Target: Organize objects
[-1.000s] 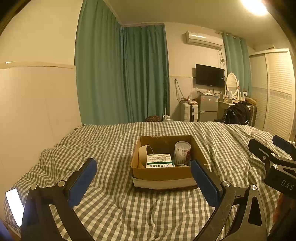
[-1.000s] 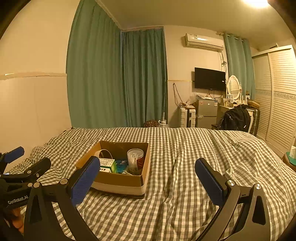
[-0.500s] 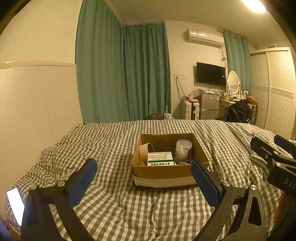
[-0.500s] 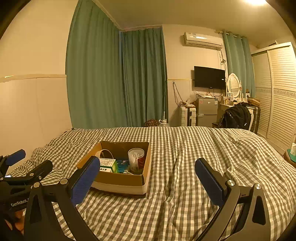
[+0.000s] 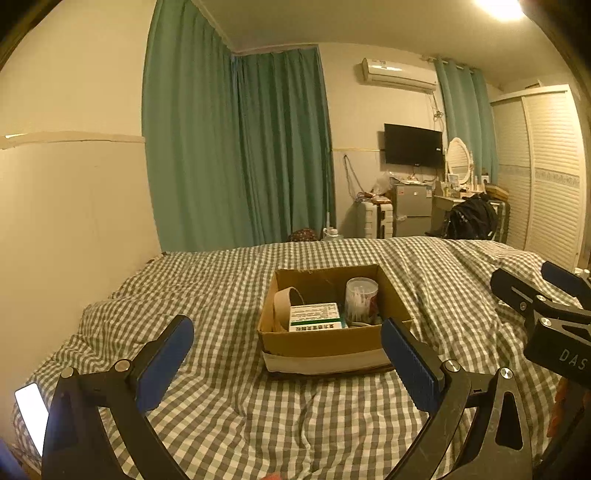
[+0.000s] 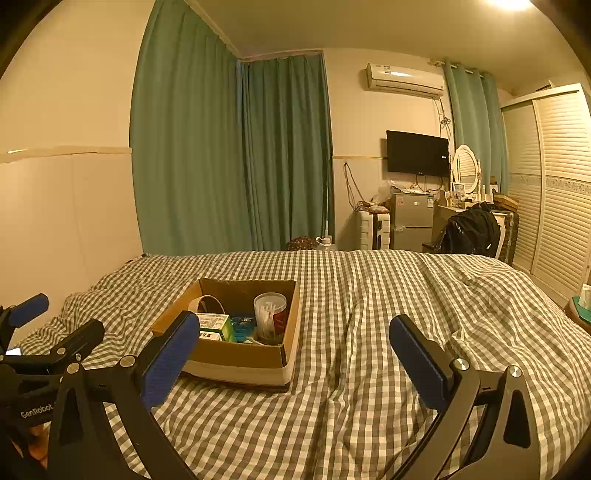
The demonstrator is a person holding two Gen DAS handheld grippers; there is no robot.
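Now both spread wide and empty: left gripper [image 5: 286, 354], right gripper [image 6: 295, 350], hovering short of the cardboard box [image 5: 325, 341] on the checked bedcover [image 6: 369, 295]. Best to approach low and straight, aiming for the cotton-swab jar [image 5: 361, 301] standing clear beside the green-and-white carton [image 5: 314, 316].

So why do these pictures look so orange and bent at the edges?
In the left wrist view a ceiling light glares at the top right, tinting everything warm; the fisheye lens bows the curtains and darkens the corners. In the right wrist view, the same tint, the wardrobe curving; the cardboard box stays sharp.
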